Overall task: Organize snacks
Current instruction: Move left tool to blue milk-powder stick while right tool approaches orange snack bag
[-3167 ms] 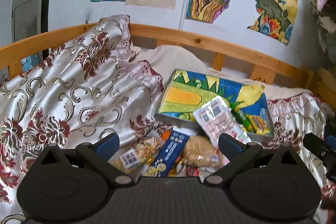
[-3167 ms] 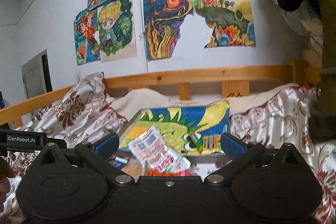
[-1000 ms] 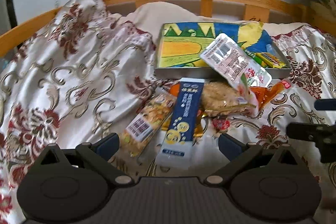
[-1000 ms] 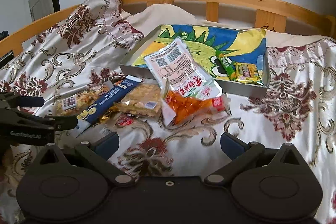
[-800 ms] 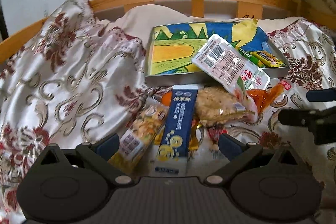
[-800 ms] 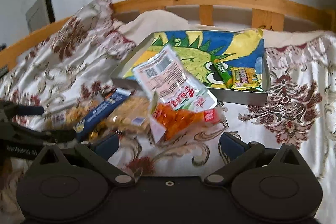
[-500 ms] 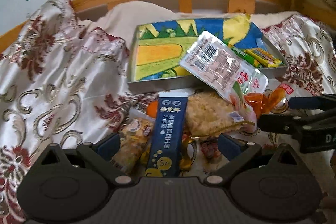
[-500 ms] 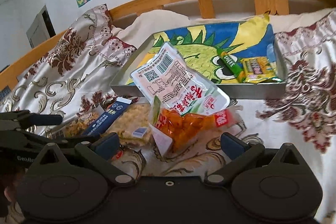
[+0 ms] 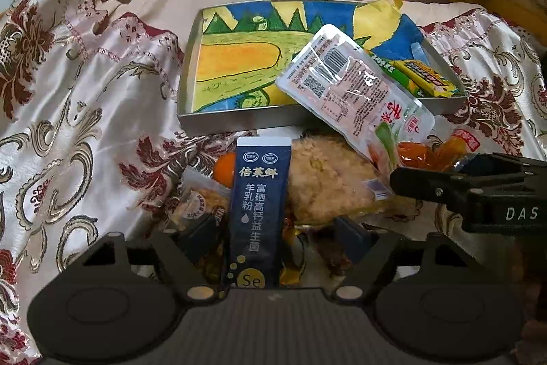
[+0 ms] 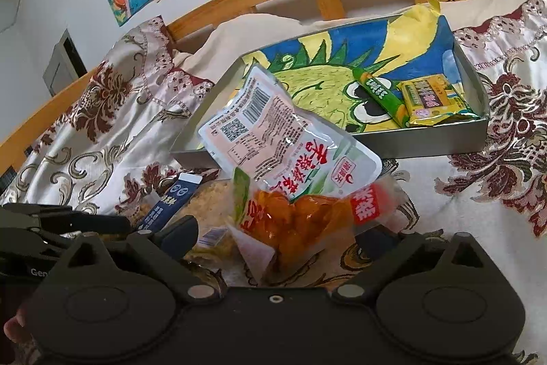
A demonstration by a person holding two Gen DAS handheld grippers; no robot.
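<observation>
Bed (image 9: 85, 84): floral satin cover, snacks heaped in front of the tray.
Tray (image 9: 239, 117): grey rim, drawing inside, green stick (image 10: 379, 93) and yellow packet (image 10: 434, 101) at its right end.
White pouch (image 9: 352, 88): leans over tray's front rim.
Orange snack bag (image 10: 301, 221): between the parted fingers of the right hand-held gripper (image 10: 277, 236), untouched.
Blue sachet (image 9: 258, 204): between the closing fingers of the left hand-held gripper (image 9: 277, 233), not yet pinched.

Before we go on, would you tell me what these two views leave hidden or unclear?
- Left wrist view: the lower end of the dark blue sachet is cut off by the left gripper body; its jaws are closing around the sachet, contact unclear.
- Right wrist view: the right gripper has one fingertip behind the orange snack bag, so any grip is unclear.
- Both views: snacks beneath the pile are covered.
</observation>
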